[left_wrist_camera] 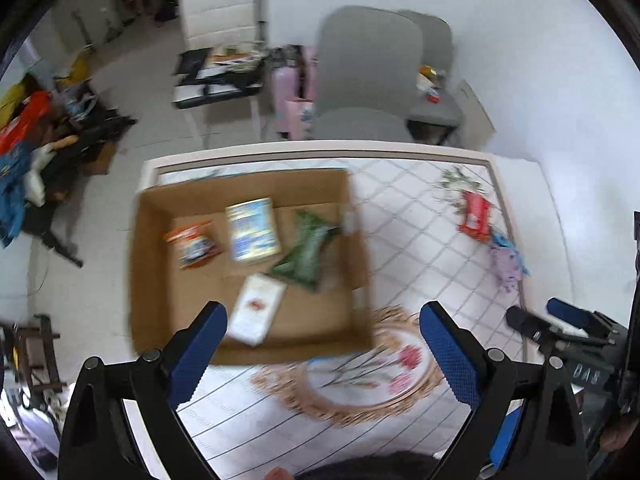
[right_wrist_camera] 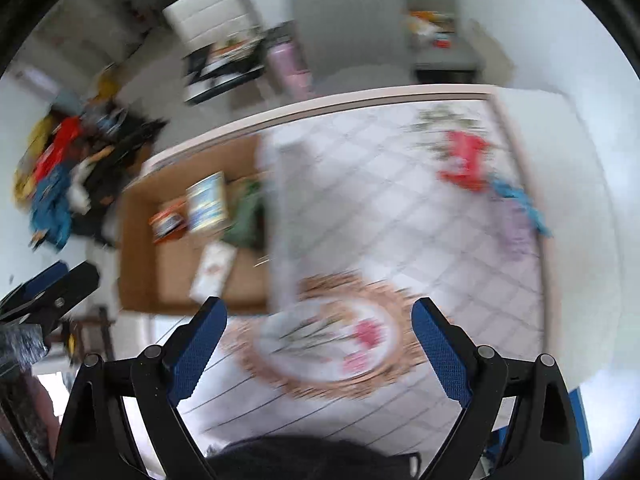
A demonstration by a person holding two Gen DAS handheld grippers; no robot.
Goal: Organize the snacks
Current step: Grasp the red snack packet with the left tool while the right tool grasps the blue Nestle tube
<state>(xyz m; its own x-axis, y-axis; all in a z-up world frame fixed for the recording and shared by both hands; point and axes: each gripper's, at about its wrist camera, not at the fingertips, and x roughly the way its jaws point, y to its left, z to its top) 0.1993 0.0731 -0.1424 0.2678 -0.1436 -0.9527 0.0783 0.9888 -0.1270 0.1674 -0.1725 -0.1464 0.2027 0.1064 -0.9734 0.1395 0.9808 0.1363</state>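
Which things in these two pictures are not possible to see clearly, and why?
- Print on the packets in the cardboard box: motion blur, both views.
- Red packet and blue-purple packets: smeared in the right wrist view.
- Box's right wall: hidden behind a white blur, right wrist view.
- Right gripper: cut off by the left wrist view's edge.

Brown cardboard box (left_wrist_camera: 160, 280) holds a green packet (left_wrist_camera: 306, 252), a blue-and-yellow packet (left_wrist_camera: 252, 230), an orange one (left_wrist_camera: 192, 242); white diamond-lined tablecloth (left_wrist_camera: 408, 240) carries a red packet (left_wrist_camera: 474, 216).
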